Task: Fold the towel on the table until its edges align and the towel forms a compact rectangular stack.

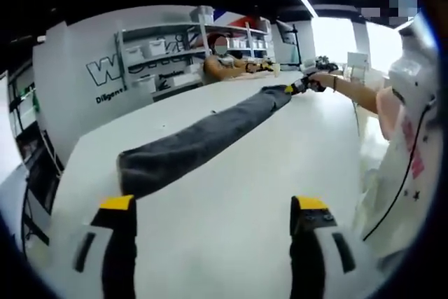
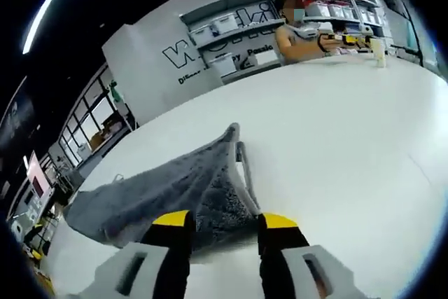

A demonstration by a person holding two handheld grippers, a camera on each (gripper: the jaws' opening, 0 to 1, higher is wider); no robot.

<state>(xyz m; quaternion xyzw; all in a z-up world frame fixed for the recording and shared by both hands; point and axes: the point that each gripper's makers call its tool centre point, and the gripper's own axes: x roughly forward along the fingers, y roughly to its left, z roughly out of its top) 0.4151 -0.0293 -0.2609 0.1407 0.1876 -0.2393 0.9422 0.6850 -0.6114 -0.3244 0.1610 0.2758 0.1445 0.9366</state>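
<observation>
A dark grey towel (image 1: 199, 138) lies stretched in a long narrow band across the white table (image 1: 280, 166). In the left gripper view my left gripper (image 1: 213, 203) stands wide open just short of the towel's near end, nothing between its jaws. At the far end, my right gripper (image 1: 302, 86), held by a hand, grips the towel. In the right gripper view the towel (image 2: 175, 187) bunches and runs off to the left, and my right gripper (image 2: 225, 220) is shut on its near edge.
A person (image 1: 222, 62) sits at the table's far side in front of shelves (image 1: 168, 50) holding white bins. A white sleeve and cable (image 1: 402, 152) fill the right side. A small cup (image 2: 379, 52) stands far off on the table (image 2: 336, 124).
</observation>
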